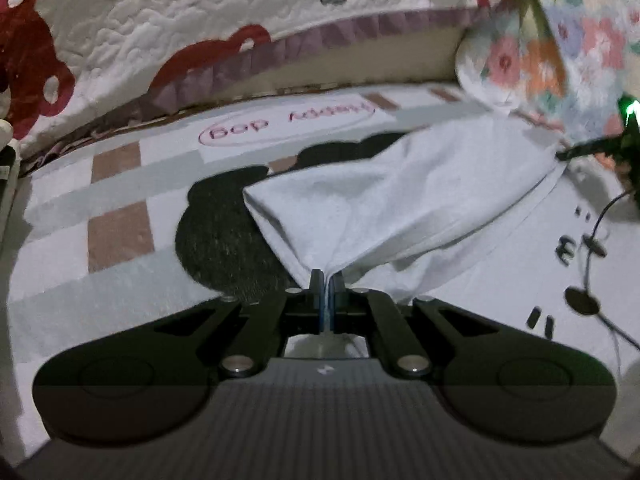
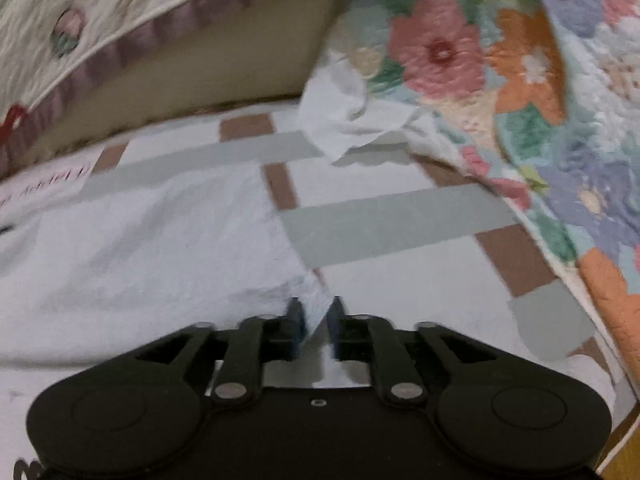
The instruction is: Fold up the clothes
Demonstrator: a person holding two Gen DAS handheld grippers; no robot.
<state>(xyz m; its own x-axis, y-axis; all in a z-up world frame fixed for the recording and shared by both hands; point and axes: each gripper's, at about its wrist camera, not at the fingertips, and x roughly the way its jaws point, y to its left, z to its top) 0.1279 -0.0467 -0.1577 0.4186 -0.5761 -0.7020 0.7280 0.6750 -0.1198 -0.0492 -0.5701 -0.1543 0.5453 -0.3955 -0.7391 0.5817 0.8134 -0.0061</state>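
Observation:
A white garment [image 1: 384, 200] lies on a checked mat [image 1: 120, 236]. My left gripper [image 1: 327, 280] is shut on a bunched edge of it and lifts it, so the cloth stretches away toward the right. In the right wrist view the same white garment [image 2: 160, 248] spreads over the left of the mat [image 2: 392, 220]. My right gripper [image 2: 316, 312] has its jaws slightly apart with a corner of the white cloth between them. The right gripper also shows in the left wrist view [image 1: 592, 148] at the garment's far end.
A quilted cover with red bears [image 1: 160, 40] rises behind the mat. A floral quilt [image 2: 520, 100] lies at the right, with a crumpled white cloth [image 2: 352, 116] at its edge. A black bear print [image 1: 224, 240] marks the mat.

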